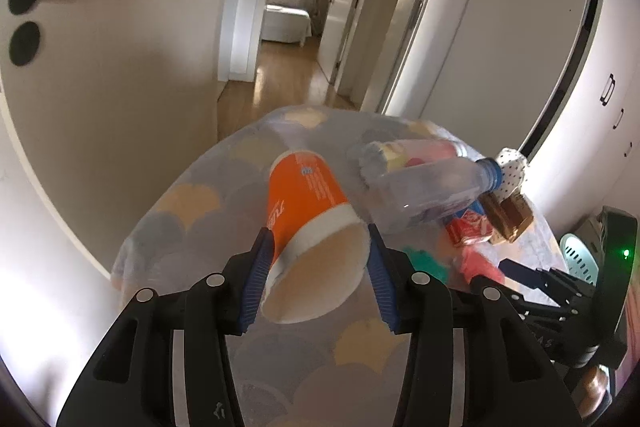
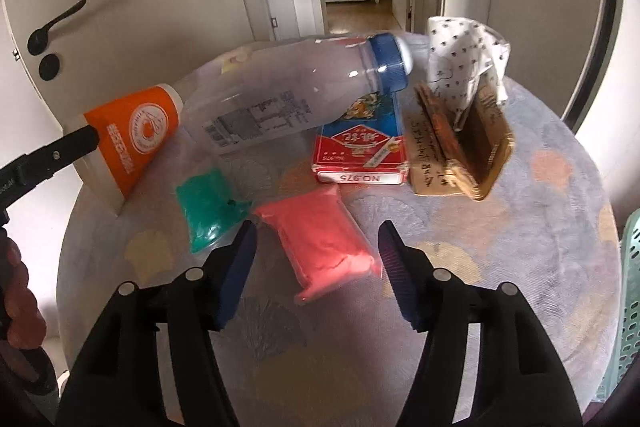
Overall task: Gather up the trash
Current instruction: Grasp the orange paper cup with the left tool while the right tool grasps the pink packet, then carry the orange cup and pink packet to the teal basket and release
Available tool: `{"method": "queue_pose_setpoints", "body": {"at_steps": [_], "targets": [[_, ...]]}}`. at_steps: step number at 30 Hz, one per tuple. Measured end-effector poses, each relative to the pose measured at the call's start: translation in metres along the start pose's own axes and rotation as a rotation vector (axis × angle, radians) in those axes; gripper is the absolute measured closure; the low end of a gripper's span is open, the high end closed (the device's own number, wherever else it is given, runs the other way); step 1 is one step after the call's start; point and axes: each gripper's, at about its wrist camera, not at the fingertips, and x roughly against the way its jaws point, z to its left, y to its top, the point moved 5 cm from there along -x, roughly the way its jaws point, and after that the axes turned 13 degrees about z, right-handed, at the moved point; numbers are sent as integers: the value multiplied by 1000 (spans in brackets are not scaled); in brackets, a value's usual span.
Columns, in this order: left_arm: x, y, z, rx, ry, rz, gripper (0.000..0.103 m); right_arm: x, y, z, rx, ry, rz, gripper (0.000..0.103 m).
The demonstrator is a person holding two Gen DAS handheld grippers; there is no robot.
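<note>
An orange paper cup [image 1: 308,203] with a white rim band lies on its side at the centre of the left wrist frame, mouth toward the camera, on the round patterned desk [image 1: 176,223]. The left tongs [image 1: 320,275] straddle its rim, pads touching both sides. The right tongs [image 2: 320,267] stand apart around a pink packet [image 2: 320,243]

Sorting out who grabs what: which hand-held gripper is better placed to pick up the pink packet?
Right. The right hand-held gripper stands open directly over the pink packet, while the left hand-held gripper already brackets the orange cup.
</note>
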Motion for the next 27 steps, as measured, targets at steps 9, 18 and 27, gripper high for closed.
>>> {"method": "queue_pose_setpoints", "body": {"at_steps": [9,18,27], "targets": [[-31,12,10,3,17,25,59,-14,2,-12,-21,16,13,44],[-14,8,10,2,-33,-28,67,-6,-5,-7,-20,26,-10,65],[39,11,-38,-86,-170,-137,67,50,-32,-20,-61,21,-96,66]]}}
